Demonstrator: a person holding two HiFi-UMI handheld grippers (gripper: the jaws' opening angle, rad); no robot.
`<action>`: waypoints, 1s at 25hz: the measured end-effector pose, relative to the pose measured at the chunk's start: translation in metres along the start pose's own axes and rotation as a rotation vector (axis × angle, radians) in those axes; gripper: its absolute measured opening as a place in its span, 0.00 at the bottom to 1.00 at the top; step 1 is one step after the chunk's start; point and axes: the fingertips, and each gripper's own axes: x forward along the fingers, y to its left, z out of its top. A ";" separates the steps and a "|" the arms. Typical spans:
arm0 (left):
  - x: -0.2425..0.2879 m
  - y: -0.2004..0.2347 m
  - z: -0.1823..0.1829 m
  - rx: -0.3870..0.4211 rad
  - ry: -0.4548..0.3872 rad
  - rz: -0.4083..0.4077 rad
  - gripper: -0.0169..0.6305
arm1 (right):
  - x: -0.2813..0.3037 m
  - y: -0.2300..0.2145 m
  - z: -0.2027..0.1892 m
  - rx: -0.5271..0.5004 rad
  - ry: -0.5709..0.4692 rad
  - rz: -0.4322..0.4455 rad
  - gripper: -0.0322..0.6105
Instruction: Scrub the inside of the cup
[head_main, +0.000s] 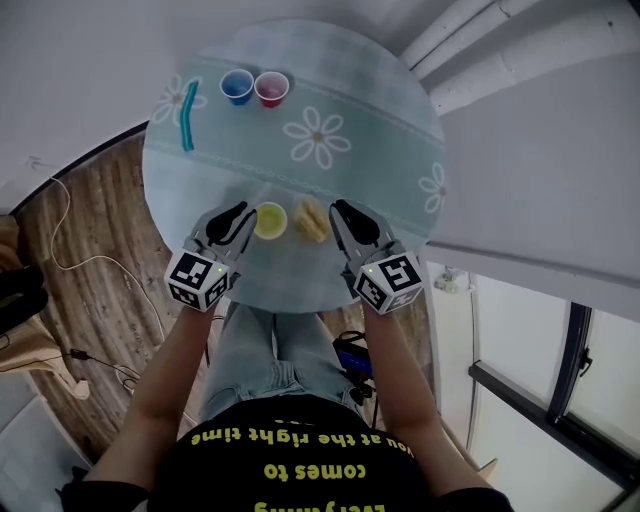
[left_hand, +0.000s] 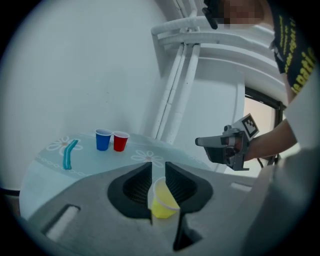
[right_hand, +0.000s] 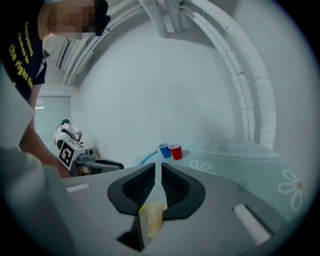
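Note:
A small yellow cup (head_main: 270, 220) stands on the round table (head_main: 380, 110) near its front edge. It sits between the jaws of my left gripper (head_main: 240, 216). In the left gripper view the cup (left_hand: 162, 202) is tilted in the gap of that gripper (left_hand: 157, 172), whose pads stand apart and do not press it. A yellow sponge (head_main: 312, 221) lies right of the cup. My right gripper (head_main: 343, 214) is shut on the sponge's edge. In the right gripper view the sponge (right_hand: 151, 220) is a thin strip pinched by that gripper (right_hand: 158, 175).
A blue cup (head_main: 237, 87) and a red cup (head_main: 271, 88) stand side by side at the table's far side, with a teal stick (head_main: 187, 117) to their left. White pipes (head_main: 470, 40) run along the wall behind. Cables (head_main: 90, 270) lie on the wooden floor at left.

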 end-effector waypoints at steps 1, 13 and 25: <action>0.002 0.001 -0.003 -0.002 0.014 0.006 0.15 | 0.001 -0.001 -0.005 0.000 0.012 -0.001 0.12; 0.025 0.000 -0.030 -0.016 0.159 0.010 0.21 | 0.025 0.001 -0.065 -0.010 0.208 0.038 0.34; 0.033 0.002 -0.051 -0.034 0.265 0.033 0.24 | 0.035 -0.003 -0.111 -0.040 0.406 0.059 0.48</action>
